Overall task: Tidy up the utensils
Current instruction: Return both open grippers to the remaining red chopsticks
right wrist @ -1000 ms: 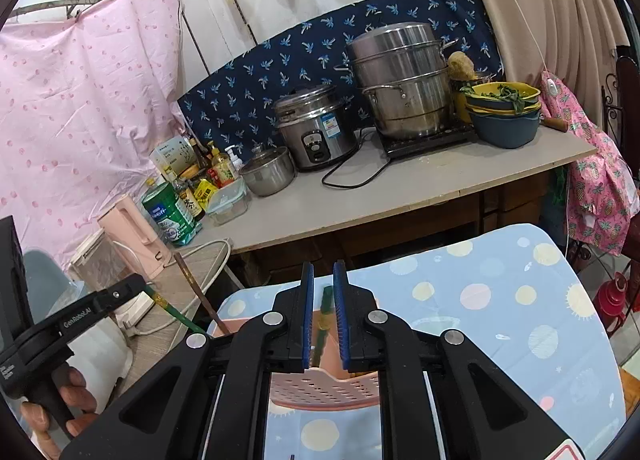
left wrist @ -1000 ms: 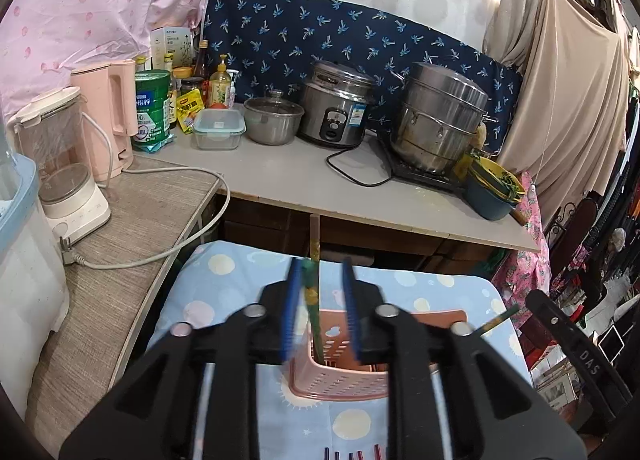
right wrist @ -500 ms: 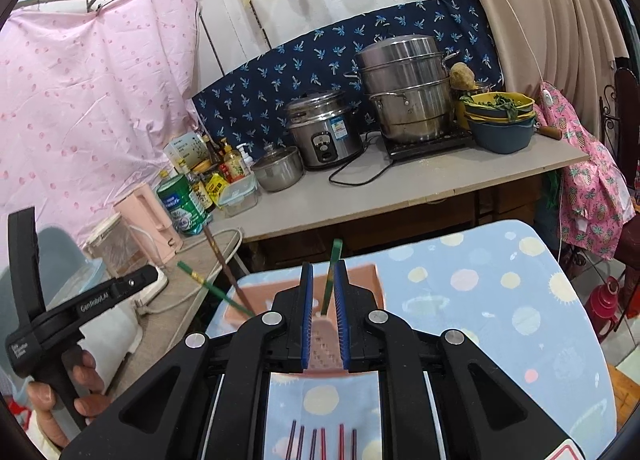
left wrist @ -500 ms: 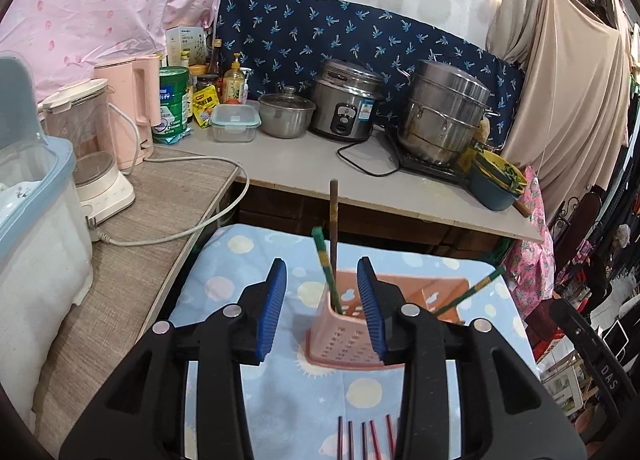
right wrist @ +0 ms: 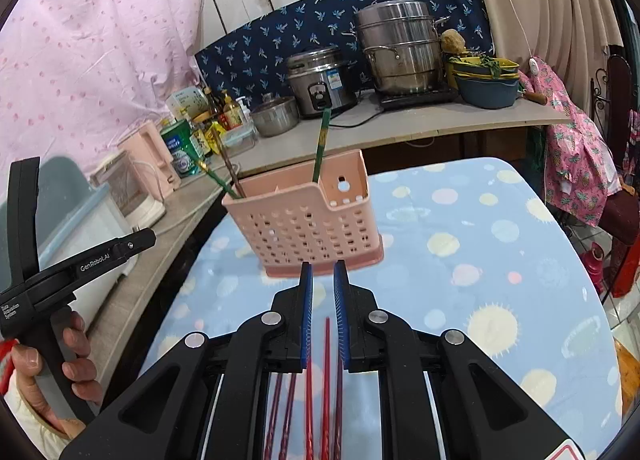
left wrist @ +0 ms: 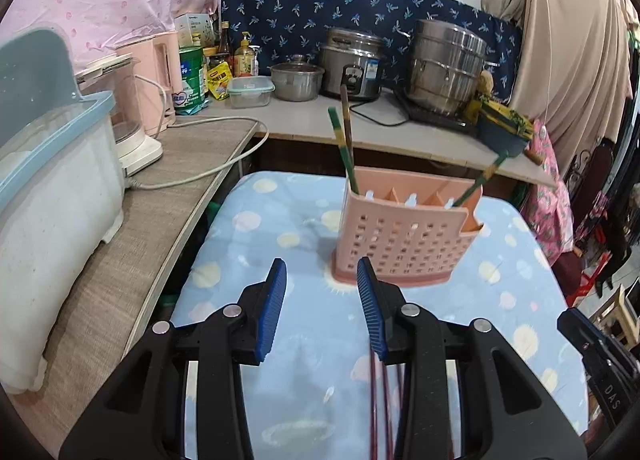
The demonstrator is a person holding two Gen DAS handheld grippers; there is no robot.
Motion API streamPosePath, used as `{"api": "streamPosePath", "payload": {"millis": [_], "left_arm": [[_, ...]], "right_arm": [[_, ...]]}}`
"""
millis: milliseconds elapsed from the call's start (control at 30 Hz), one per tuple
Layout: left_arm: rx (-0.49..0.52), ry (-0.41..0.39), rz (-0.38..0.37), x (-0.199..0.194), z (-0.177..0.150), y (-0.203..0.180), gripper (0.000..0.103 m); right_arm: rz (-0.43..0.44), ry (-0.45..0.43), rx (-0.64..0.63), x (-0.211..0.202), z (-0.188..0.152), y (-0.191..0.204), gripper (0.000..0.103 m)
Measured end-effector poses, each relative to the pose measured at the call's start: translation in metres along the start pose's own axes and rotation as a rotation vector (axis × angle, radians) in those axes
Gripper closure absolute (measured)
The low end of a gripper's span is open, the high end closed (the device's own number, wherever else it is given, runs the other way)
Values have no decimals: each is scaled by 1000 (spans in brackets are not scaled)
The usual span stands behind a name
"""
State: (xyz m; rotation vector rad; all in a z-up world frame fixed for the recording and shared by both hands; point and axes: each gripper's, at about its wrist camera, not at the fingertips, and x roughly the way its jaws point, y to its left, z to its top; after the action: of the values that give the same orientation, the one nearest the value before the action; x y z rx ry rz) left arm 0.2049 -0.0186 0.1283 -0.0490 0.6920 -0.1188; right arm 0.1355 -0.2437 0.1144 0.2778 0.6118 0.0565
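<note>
Dotted tablecloth (right wrist: 460, 244): red chopsticks (right wrist: 326, 380) partly hidden under right tool (right wrist: 322, 284).

"What do the grabbers look like?"

"The left gripper (left wrist: 322, 300) and right gripper (right wrist: 320, 296) are black plastic, with bumpy blue pads (left wrist: 272, 308) and round silver screws (right wrist: 271, 317)."

"Any words?"

"White letters on one handle (GenRobot.AI). The hand (right wrist: 48, 376) has a cream sleeve (right wrist: 28, 420)."

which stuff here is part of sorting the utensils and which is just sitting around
For the job: pink utensil basket; green chopsticks and brown chopstick standing in it; red chopsticks lying on the dotted cloth.

Just lying about: rice cooker, steel steamer pot, small lidded pot, pink kettle, green tin.
</note>
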Motion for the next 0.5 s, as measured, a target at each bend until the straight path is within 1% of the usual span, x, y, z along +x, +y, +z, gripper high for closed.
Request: {"api": "streamPosePath", "payload": {"millis": [267,500], "left_arm": [[37,54,34,-4,-41,-2,68],[55,100,52,-8,-74,-1,68]], "right_arm": [[-33,57,-22,-11,-48,-2,91],[-50,137,-37,-13,-94,-4,91]]}}
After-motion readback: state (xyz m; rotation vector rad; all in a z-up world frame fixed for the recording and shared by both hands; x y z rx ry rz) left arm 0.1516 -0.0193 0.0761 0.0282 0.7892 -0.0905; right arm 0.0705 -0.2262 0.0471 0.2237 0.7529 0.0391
